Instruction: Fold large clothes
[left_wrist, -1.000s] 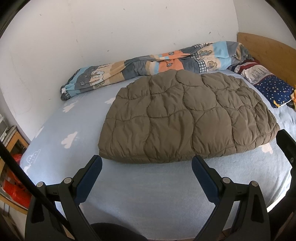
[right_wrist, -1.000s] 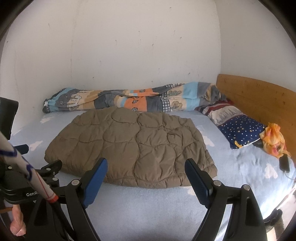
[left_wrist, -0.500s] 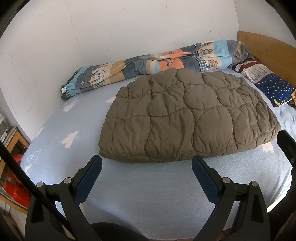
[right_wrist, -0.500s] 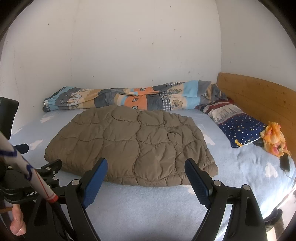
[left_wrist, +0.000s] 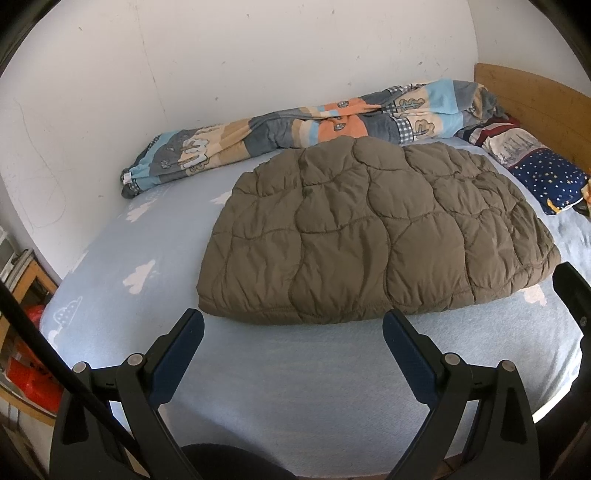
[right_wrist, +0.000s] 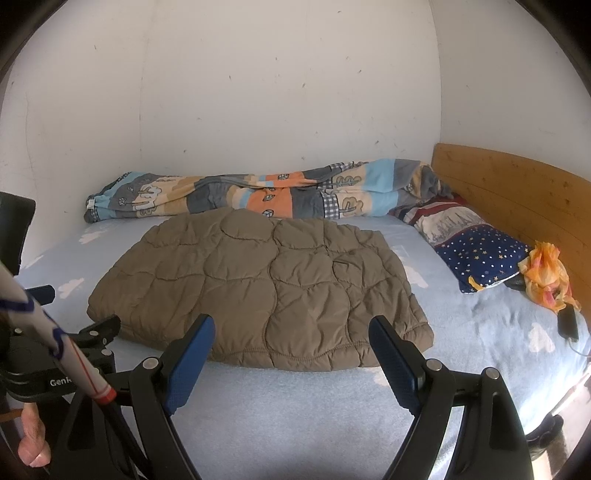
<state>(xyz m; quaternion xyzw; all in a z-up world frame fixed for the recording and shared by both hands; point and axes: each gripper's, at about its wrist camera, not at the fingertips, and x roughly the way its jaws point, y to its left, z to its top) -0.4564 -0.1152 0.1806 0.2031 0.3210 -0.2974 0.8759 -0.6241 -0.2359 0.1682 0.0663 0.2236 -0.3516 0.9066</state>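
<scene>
Brown quilted padding fills the middle of both views: we see a large puffy coat (left_wrist: 373, 236), folded into a flat bundle, lying on a bed (left_wrist: 295, 398) with a pale blue sheet printed with white clouds. Our left claw (left_wrist: 291, 349) hovers at 6 o'clock of the coat, just short of its near hem, released, its two blue-padded fingers (left_wrist: 177, 354) spread wide with only bare sheet between them. Our right claw (right_wrist: 291, 350) hangs at 6 o'clock of the coat (right_wrist: 266, 291) in its own view, also released and wide apart, touching nothing; its fingertips overlap the near hem in the picture, but we cannot tell whether they are above it or just short of it.

At 12 o'clock of the coat, a rolled blanket (left_wrist: 306, 125) in blue, orange, grey and beige patches runs along the white wall (left_wrist: 258, 55). At 2 o'clock lies a pillow (right_wrist: 476, 247) with a dark blue star pattern, against a wooden headboard (right_wrist: 517, 192). Just beside the pillow, at 3 o'clock, sits a crumpled orange cloth (right_wrist: 546, 273), with a small black device (right_wrist: 567, 321) near it.
</scene>
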